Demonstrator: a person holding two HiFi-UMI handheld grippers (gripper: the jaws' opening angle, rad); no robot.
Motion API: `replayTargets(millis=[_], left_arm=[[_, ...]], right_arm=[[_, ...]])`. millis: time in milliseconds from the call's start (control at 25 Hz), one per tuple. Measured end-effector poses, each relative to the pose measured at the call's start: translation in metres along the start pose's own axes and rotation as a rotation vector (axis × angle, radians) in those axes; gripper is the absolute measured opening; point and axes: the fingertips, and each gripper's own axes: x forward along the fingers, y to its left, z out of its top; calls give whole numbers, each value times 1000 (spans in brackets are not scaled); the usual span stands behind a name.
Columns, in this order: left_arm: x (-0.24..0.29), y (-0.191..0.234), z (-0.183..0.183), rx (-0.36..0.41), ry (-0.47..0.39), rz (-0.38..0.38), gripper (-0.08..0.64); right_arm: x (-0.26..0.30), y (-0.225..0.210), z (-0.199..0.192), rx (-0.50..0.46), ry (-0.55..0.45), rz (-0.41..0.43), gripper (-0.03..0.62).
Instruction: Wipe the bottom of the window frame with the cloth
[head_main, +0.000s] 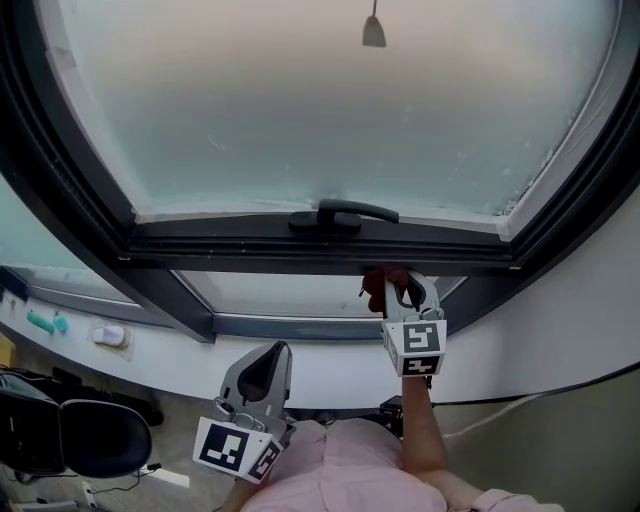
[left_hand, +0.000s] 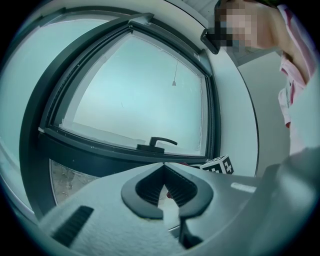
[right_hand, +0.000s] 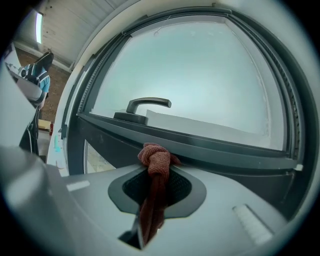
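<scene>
Fingers (right_hand: 179, 189) of my right gripper (right_hand: 158, 172) squeeze the red cloth (right_hand: 156, 159) by the window frame (right_hand: 225, 150), my left gripper (left_hand: 163, 169) is closed on nothing, so next I rub sideways.

**A:** First entry?

**B:** Window frame (head_main: 300, 245), dark. One handle (head_main: 340, 215) at the middle of its bottom rail.

**A:** Grippers?

**B:** Right gripper (head_main: 398, 288) is up at the bottom rail, just right of the handle, with a red cloth (head_main: 385, 278) bunched at its tip against the rail. Left gripper (head_main: 262, 368) is low, well apart from the frame.

**A:** Sill?

**B:** White sill (head_main: 170, 358). Near its left end sit a teal object (head_main: 45, 322) and a white object (head_main: 110, 335), side by side.

**A:** Remaining?

**B:** Black chair (head_main: 70, 440), below the sill's left end.
</scene>
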Motion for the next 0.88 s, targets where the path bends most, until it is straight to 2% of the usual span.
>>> replayTargets(millis=[600, 880], left_arm=[[1, -3, -1, 5, 1, -9, -5], [7, -9, -3, 5, 4, -29, -5]], right_arm=[[-21, -68, -16, 58, 9, -147, 58], [-28, -89, -21, 50, 12, -191, 60]])
